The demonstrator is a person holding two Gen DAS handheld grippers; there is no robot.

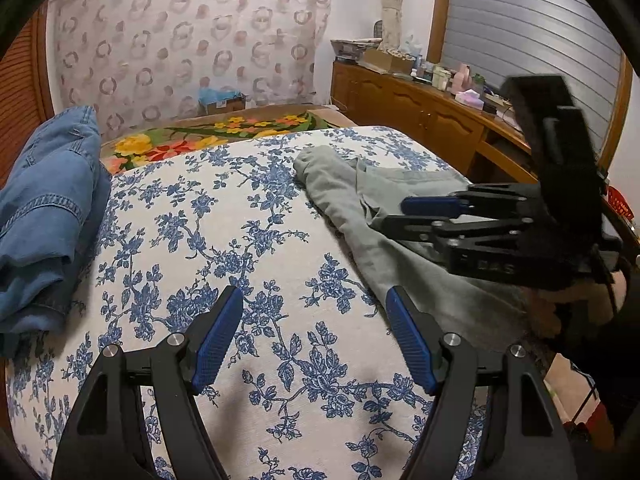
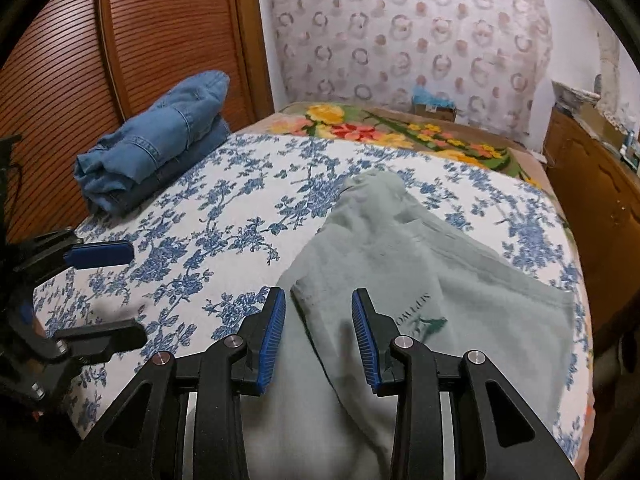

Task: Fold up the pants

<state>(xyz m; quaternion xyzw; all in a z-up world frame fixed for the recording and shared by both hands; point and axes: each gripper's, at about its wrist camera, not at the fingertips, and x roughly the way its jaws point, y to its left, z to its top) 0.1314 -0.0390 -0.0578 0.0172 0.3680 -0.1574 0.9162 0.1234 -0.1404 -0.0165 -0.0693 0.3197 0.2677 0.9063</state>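
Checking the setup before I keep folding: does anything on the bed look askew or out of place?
The grey-green pants lie diagonally and rumpled, one layer bunched over another, not flat. The denim garment sits loosely heaped at the bed's far left edge. Both grippers, left and right, are open.

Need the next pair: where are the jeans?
The jeans lie folded at the bed's far left edge against the wooden slatted door, left of the grey pants.

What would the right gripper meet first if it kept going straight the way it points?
Most likely the grey-green pants: the open right gripper already straddles their fabric, which runs on ahead of it over the floral bedspread. Height above the cloth is unclear.
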